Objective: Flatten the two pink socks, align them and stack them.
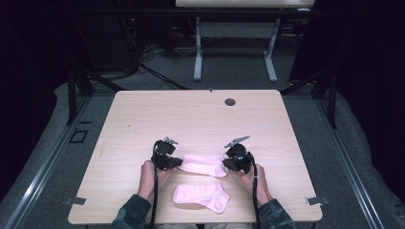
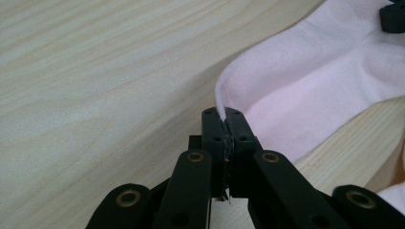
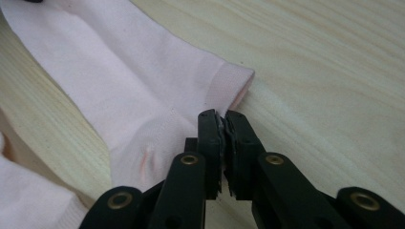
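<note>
A pink sock lies flat on the wooden table, stretched between my two grippers. My left gripper holds its left end: in the left gripper view the jaws are shut on the thin edge of the sock, which lifts slightly off the wood. My right gripper holds the other end: in the right gripper view the jaws are shut on the sock just below its ribbed cuff. A second pink sock lies nearer the front edge, untouched.
The second sock shows at the lower right of the left gripper view and the lower left of the right gripper view. A dark round grommet sits near the table's far edge. Bare wood spreads beyond the grippers.
</note>
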A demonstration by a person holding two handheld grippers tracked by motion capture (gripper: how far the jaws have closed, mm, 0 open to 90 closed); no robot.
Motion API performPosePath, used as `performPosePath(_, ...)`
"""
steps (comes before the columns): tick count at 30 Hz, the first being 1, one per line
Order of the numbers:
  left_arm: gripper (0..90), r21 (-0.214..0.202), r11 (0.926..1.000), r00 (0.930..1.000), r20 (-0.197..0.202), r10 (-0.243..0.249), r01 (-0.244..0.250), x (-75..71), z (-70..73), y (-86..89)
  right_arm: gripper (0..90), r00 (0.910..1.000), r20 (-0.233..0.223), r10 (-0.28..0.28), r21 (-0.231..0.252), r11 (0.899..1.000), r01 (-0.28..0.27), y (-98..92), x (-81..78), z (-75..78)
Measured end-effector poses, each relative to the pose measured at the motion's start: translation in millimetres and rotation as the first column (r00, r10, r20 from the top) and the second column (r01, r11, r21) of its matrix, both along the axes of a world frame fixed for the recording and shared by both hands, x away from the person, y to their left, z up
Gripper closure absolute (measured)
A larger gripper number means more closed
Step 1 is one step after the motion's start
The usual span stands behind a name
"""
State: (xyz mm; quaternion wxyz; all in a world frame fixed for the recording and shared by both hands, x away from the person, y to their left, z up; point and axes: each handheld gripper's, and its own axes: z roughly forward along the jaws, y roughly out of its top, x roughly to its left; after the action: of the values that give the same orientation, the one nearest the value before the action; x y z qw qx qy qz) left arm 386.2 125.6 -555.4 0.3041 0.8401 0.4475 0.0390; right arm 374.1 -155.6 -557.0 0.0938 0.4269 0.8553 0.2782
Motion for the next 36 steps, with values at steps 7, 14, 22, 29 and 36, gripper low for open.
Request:
performPosePath(7,88.7,-0.021,0.9997,0.9995,0.028,-0.013,0.013,-11.0,19.8,4.5,85.3,0.9988,0.048,0.011,0.027,1.0,-0.012,-4.5,-12.5,25.6)
performPosePath(14,88.7,-0.046,0.9975,0.9972,0.054,-0.052,0.054,-35.0,41.3,8.6,85.2,0.9958,0.082,0.04,0.021,0.999,-0.042,-6.4,-40.1,53.2)
performPosePath(22,88.7,-0.08,0.9922,0.9944,0.053,-0.092,0.096,-74.9,51.4,19.8,84.8,0.9914,0.082,0.102,0.011,0.995,-0.103,-5.3,-77.8,70.9)
performPosePath(29,88.7,-0.063,0.9919,0.9939,0.011,-0.11,0.11,-93.4,37.2,26.4,84.3,0.9885,0.043,0.145,0.015,0.989,-0.146,-1.2,-99.0,52.5)
performPosePath(36,88.7,-0.04,0.9944,0.9939,-0.047,-0.1,0.098,-96.1,9.5,26.2,84.3,0.9884,0.011,0.152,-0.004,0.988,-0.152,4.4,-102.3,26.9)
